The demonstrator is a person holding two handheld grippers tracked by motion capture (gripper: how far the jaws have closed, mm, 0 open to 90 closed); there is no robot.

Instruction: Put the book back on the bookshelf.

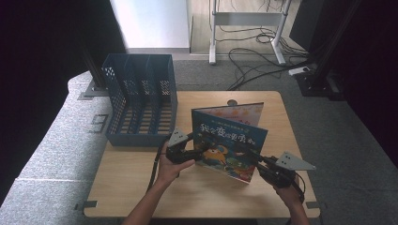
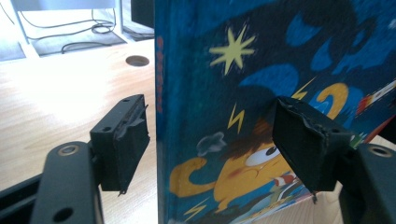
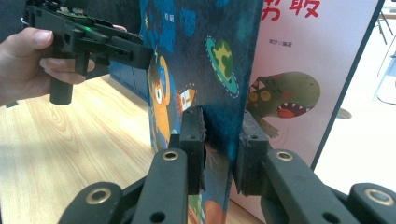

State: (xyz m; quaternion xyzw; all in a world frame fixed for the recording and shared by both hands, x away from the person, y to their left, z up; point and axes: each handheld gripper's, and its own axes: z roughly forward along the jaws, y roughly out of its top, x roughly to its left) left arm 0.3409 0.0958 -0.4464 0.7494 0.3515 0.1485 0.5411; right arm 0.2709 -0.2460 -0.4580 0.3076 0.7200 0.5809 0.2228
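A blue picture book [image 1: 230,145] with a yellow cartoon creature stands upright on the wooden table [image 1: 136,183]. My right gripper [image 1: 256,159] is shut on its lower right edge; in the right gripper view the jaws of this gripper [image 3: 222,135] press the blue cover [image 3: 201,37] from both sides. My left gripper [image 1: 199,151] is open at the book's left edge. Its jaws [image 2: 215,140] straddle the spine side of the book [image 2: 280,56], with a gap at the left jaw. A second book [image 1: 234,112] with a pale cover and a dinosaur [image 3: 303,70] stands just behind.
A blue slotted file rack [image 1: 141,98] stands at the table's back left, close to the left hand. A round cable hole [image 1: 232,102] sits at the table's far edge. Cables and a desk frame [image 1: 248,28] lie on the floor beyond.
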